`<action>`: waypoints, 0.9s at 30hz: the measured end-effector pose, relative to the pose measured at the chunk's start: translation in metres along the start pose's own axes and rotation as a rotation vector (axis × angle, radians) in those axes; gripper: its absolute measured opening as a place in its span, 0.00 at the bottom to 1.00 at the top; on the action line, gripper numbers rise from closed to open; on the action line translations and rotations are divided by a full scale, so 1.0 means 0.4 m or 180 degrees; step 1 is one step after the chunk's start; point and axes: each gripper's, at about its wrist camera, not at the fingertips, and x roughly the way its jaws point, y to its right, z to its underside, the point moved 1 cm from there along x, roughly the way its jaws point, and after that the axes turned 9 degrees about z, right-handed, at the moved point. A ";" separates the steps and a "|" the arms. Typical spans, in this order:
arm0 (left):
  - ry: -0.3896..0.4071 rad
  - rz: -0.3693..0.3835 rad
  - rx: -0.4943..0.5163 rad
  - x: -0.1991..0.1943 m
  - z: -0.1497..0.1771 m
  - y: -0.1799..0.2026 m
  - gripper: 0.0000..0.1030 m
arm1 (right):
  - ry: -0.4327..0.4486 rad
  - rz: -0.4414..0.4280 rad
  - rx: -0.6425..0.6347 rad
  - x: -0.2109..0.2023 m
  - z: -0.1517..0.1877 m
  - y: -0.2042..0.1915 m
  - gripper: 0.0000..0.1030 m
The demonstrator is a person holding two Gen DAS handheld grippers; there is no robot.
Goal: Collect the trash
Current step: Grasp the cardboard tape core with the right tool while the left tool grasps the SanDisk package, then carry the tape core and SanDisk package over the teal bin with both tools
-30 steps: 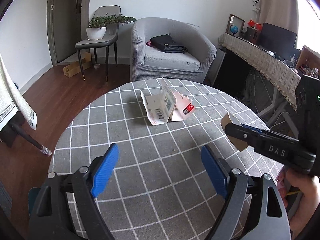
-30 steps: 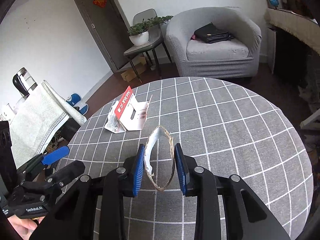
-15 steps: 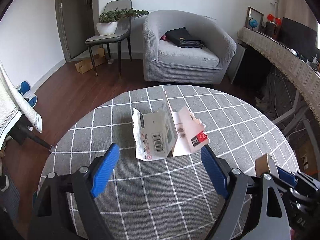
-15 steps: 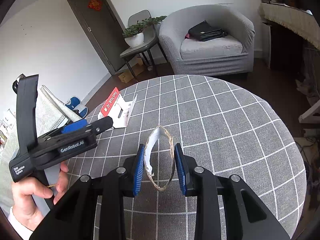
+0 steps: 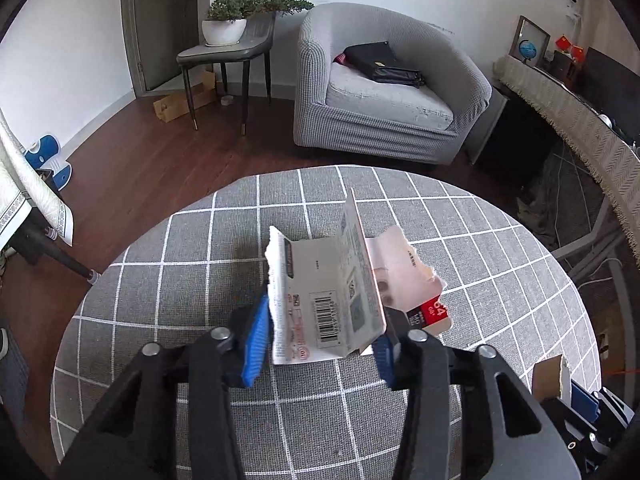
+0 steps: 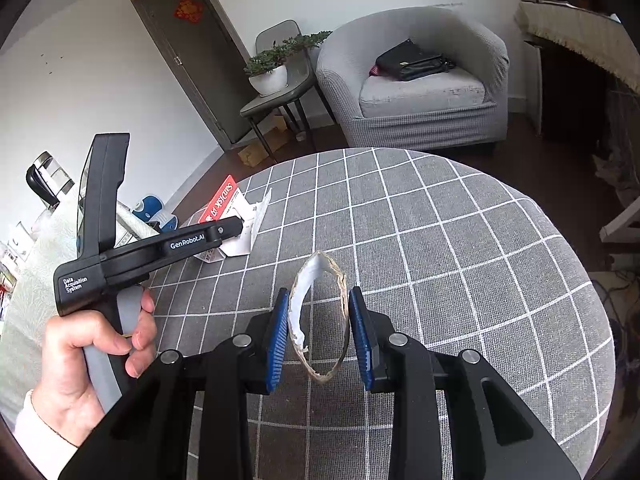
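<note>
A torn white and red card packaging lies on the round table with the grey checked cloth, one flap standing up. My left gripper straddles its near end; the jaws are closing, and both blue pads touch its sides. In the right wrist view the same packaging sits at the table's left edge under the left gripper's fingers, with a hand on the handle. My right gripper is shut on a squashed cardboard ring, held above the cloth.
Beyond the table stand a grey armchair with a black bag, and a chair with a potted plant. A cloth-covered sideboard runs along the right. A cardboard box and slippers lie on the wood floor.
My left gripper moved forward and down over the packaging and its jaws narrowed onto it. The right gripper kept the cardboard ring and barely moved.
</note>
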 end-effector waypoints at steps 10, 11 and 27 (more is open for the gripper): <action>0.0149 0.0093 0.0076 -0.091 0.051 -0.048 0.32 | 0.0012 -0.0047 -0.0082 -0.003 -0.008 -0.055 0.29; 0.0190 0.0103 0.0089 -0.110 0.056 -0.054 0.32 | 0.0025 -0.0066 -0.0092 -0.005 -0.010 -0.065 0.29; 0.0579 -0.0096 -0.0054 -0.447 0.211 -0.230 0.32 | -0.0011 -0.0675 -0.0476 -0.042 0.055 -0.335 0.29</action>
